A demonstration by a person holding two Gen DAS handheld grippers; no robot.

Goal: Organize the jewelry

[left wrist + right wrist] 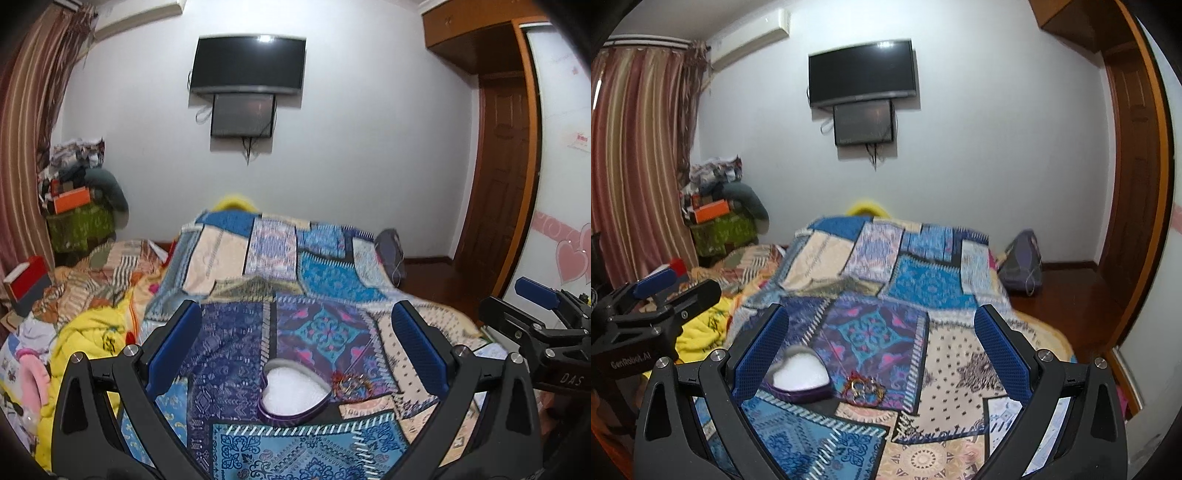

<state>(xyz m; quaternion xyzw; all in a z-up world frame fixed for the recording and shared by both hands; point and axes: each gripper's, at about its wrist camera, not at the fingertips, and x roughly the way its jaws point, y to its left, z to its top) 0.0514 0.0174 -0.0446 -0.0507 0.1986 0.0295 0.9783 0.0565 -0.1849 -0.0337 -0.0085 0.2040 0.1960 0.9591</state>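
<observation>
The bed [960,369] fills both views, spread with a patchwork quilt [236,350] of printed blue, cream and purple panels; the cloth looks soft and lies in low folds, so small things may sink or tilt on it; yellow bedding [92,332] is heaped at its left side.

On the quilt sits a heart-shaped box [295,391], lid off, with a thin purple wall that looks like tin and a white, grainy padding inside; just beside it, on its right, lies the jewelry [863,387], a small tangle of gold rings and red-beaded loops, too blurred to count or separate; whether it touches the box wall I cannot tell.

The left tongs [295,343] are spread wide and hold nothing, the box framed between their blue ribbed pads; the right tongs [879,350] are likewise wide apart and empty, with both box and jewelry low between their fingers.

By my judgement the task stands at its opening: nothing lies in the box yet, and the step in hand is the approach. The next move calls for the right tongs to come down over the tangle and close on one thin loop without dragging the cloth; the left could steady the light box, which may slide.
</observation>
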